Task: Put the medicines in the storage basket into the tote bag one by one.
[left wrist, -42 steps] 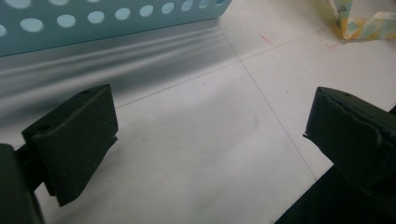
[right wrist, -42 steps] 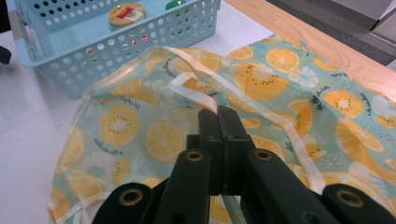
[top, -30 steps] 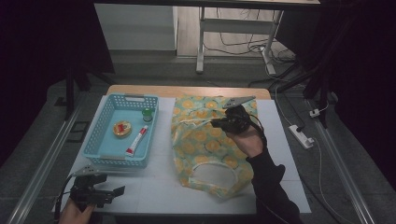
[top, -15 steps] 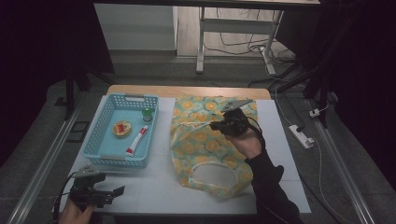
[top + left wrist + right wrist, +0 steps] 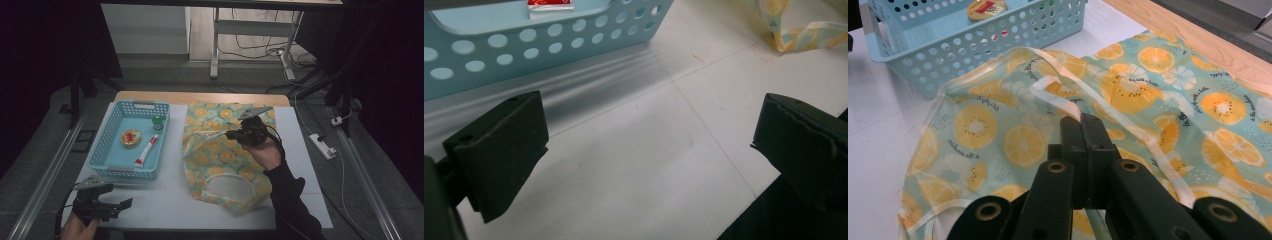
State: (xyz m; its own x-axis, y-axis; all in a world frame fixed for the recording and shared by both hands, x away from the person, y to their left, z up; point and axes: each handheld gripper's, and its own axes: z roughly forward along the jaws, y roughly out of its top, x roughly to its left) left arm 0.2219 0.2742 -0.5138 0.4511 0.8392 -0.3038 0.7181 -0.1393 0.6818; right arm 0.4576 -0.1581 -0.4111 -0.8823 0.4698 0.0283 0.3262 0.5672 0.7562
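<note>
Leftmost, left gripper rested at near table edge, jaws wide apart, empty; basket beyond. Right gripper clamped shut on apron tie, mid-table; apron's long axis ran near-to-far, nearer right hand.

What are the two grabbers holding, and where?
The right gripper is shut on the fruit-print cloth, pinching its pale strap near the top edge. The left gripper is open over the table and holds nothing.

right claw pulling apron strap slightly leftward, fabric bunching more along left edge
</note>
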